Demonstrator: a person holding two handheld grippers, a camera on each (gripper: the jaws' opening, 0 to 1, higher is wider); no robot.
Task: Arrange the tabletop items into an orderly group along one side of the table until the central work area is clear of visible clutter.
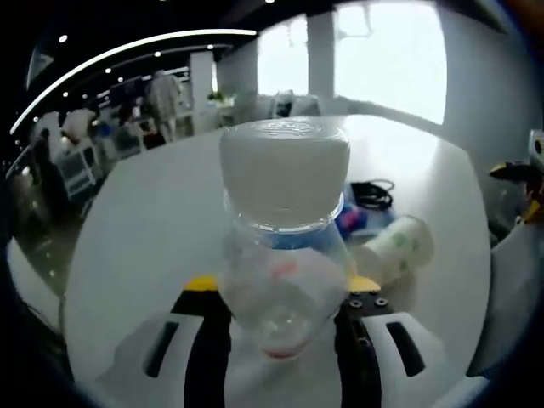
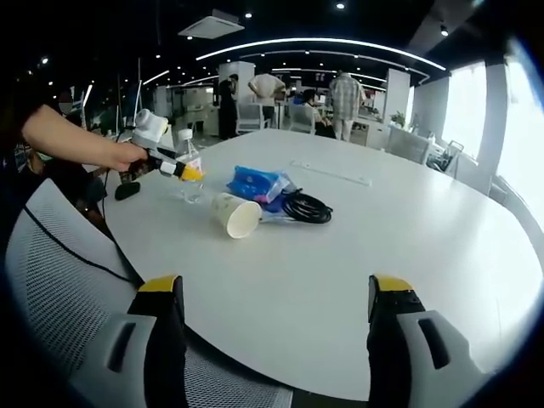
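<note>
In the left gripper view a clear plastic bottle [image 1: 285, 263] with a white cap [image 1: 285, 174] stands between the jaws of my left gripper [image 1: 283, 327], which is shut on it. A paper cup [image 1: 395, 249] lies on its side to the right behind it, beside a blue packet [image 1: 353, 221] and a black cable [image 1: 371, 194]. In the right gripper view my right gripper [image 2: 276, 327] is open over the near table edge with nothing between its jaws. Farther left there, the left gripper [image 2: 174, 168] holds the bottle [image 2: 191, 170] near the paper cup [image 2: 236, 214], blue packet [image 2: 257, 183] and cable [image 2: 306, 206].
The round white table [image 2: 382, 246] is broad and bare to the right. A grey mesh chair back [image 2: 51, 280] stands at the near left edge. A small dark object [image 2: 127, 190] lies on the table by the holding hand [image 2: 119, 155]. People and desks fill the background.
</note>
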